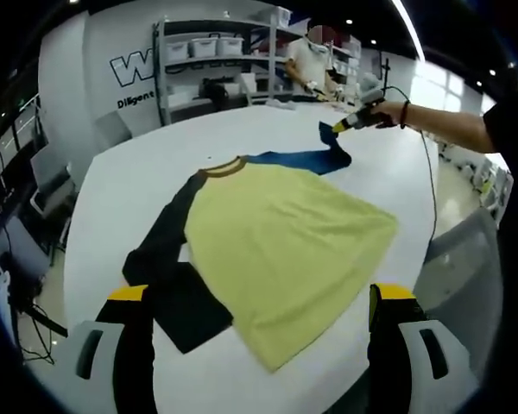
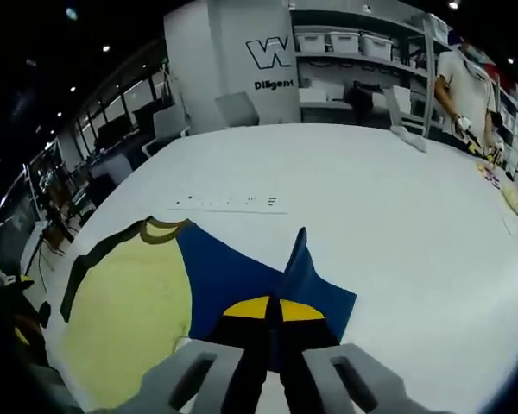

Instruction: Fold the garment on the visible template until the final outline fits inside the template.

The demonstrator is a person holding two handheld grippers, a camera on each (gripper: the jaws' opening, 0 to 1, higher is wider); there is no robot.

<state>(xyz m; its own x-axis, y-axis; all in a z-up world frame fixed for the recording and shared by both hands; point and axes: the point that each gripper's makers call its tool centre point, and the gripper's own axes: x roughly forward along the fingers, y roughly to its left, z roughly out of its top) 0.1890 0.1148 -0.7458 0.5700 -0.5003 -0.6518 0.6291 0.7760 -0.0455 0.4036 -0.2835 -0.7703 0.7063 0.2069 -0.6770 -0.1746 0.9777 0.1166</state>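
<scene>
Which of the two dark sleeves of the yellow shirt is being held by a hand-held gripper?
The blue sleeve, pinched and lifted by the right hand-held gripper. The other dark sleeve lies flat on the white table, untouched.

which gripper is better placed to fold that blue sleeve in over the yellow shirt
Right. The right gripper is shut on the blue sleeve, lifting its cuff; the left gripper sits open at the yellow shirt hem.

Two views, one shirt

We look across the table point(image 1: 138, 164) from the hem; the right gripper view sits low over the sleeve point(image 2: 242, 276); both share the shirt point(image 1: 285, 241).
</scene>
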